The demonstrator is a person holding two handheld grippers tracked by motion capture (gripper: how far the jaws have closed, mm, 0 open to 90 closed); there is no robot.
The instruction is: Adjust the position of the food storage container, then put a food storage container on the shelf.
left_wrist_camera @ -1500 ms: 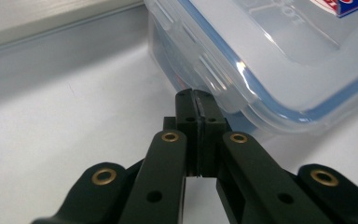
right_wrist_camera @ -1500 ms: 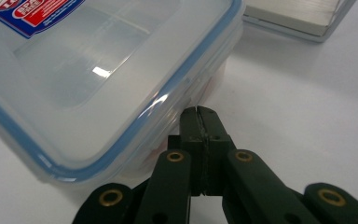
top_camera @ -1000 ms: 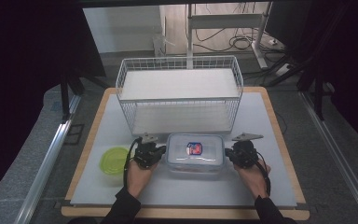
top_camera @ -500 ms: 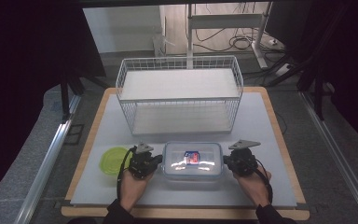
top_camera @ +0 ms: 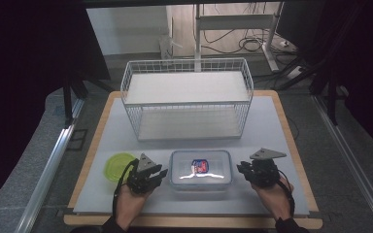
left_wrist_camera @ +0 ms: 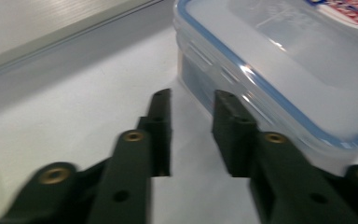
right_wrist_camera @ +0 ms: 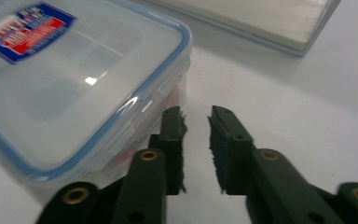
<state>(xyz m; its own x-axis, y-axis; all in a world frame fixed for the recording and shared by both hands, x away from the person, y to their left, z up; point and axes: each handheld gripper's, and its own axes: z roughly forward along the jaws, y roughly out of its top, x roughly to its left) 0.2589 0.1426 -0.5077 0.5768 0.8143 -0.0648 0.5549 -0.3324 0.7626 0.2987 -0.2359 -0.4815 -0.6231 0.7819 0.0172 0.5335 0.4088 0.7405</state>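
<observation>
Table (top_camera: 281, 131): a pale mat on a wood-edged board; everything I work with sits on it.
Basket (top_camera: 187, 99): a white wire basket at the far middle of the table, upright, well apart from my hands.
Box (top_camera: 200, 169): a clear plastic box with a blue-rimmed lid and a red and blue label, flat on the table near my edge, between my two claws. In the left claw's view its corner (left_wrist_camera: 242, 70) lies to the right of the jaws; in the right claw's view its corner (right_wrist_camera: 135, 88) lies to the left of the jaws.
Lid (top_camera: 119, 166): a round yellow-green lid flat on the table, just left of my left claw.
Left claw (top_camera: 156, 174): just beside the box's left side, pointing toward it. Up close (left_wrist_camera: 192, 135) the jaws stand a little apart; they have just been opening, with only bare table between them. The right jaw is next to the box wall; I cannot tell whether it touches.
Right claw (top_camera: 242, 170): just beside the box's right side. Up close (right_wrist_camera: 196, 149) the jaws are slightly apart, having just been opening, with nothing between them. The left jaw sits close against the box's corner; contact is unclear.
</observation>
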